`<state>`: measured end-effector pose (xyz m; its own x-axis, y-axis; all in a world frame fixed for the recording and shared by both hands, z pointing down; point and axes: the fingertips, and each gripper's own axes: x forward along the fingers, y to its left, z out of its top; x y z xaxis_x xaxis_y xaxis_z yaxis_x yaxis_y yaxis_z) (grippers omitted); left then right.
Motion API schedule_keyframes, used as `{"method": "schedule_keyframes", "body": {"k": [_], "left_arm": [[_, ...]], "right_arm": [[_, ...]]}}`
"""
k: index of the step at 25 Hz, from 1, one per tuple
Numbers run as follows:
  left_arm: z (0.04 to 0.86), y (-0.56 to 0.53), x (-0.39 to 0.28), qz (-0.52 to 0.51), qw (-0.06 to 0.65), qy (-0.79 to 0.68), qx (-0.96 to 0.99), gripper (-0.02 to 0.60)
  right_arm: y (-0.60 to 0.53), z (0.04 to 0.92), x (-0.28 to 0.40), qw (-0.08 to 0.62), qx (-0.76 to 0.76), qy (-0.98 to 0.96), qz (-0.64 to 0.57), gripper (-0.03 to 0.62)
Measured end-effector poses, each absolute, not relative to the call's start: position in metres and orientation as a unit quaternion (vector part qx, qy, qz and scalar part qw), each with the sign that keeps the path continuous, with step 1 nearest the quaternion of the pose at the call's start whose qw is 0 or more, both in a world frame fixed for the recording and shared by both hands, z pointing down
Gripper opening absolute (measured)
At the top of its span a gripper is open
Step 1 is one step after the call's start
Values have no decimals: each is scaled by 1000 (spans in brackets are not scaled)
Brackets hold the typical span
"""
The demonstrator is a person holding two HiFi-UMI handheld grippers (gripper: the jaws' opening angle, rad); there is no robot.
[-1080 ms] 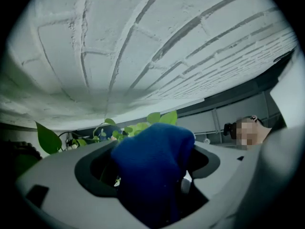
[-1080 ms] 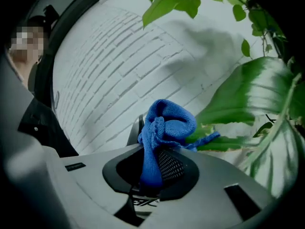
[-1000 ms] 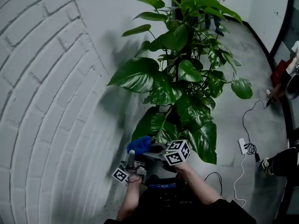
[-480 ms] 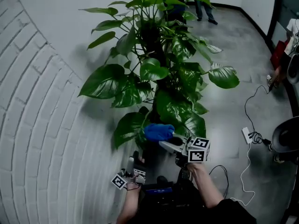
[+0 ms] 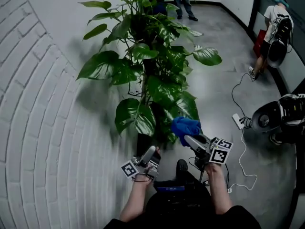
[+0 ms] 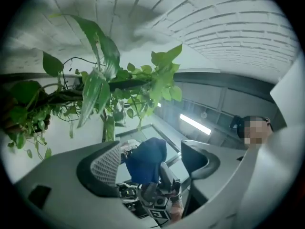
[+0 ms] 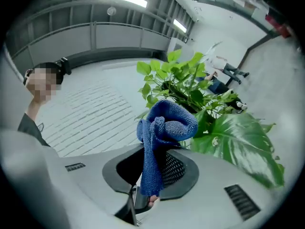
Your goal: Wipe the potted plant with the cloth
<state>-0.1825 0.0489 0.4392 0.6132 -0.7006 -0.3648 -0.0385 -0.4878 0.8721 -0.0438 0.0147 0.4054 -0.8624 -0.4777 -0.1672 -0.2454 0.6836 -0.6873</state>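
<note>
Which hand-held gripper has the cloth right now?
The right hand-held gripper: its jaws are shut on the blue cloth. The left hand-held gripper has its jaws apart with nothing between them.

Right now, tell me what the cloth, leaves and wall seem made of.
The cloth looks like microfibre or terry, matte: nubbly looped weave. The leaves look real, waxy-glossy: bright highlights. The wall is likely brick painted matte white: mortar joints show.

Left tongs (image 5: 150,151) gape empty down low; right tongs (image 5: 189,139), higher, clamp the cloth (image 5: 186,126).
</note>
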Motion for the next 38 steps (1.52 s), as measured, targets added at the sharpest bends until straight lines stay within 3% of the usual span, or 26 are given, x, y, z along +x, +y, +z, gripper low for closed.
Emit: {"method": "schedule_keyframes", "body": {"k": [9, 16, 23, 38], "left_arm": [[443, 116, -120, -316, 496, -168, 791, 402], [426, 114, -97, -273, 462, -161, 828, 396], [434, 139, -46, -264, 484, -180, 815, 396], [438, 160, 56, -246, 487, -166, 822, 396]], "right_arm": [[104, 405, 5, 172, -284, 878, -345, 94], [112, 396, 14, 199, -266, 879, -342, 94], [127, 417, 48, 187, -249, 872, -377, 94], [143, 440, 138, 230, -239, 837, -436, 89]]}}
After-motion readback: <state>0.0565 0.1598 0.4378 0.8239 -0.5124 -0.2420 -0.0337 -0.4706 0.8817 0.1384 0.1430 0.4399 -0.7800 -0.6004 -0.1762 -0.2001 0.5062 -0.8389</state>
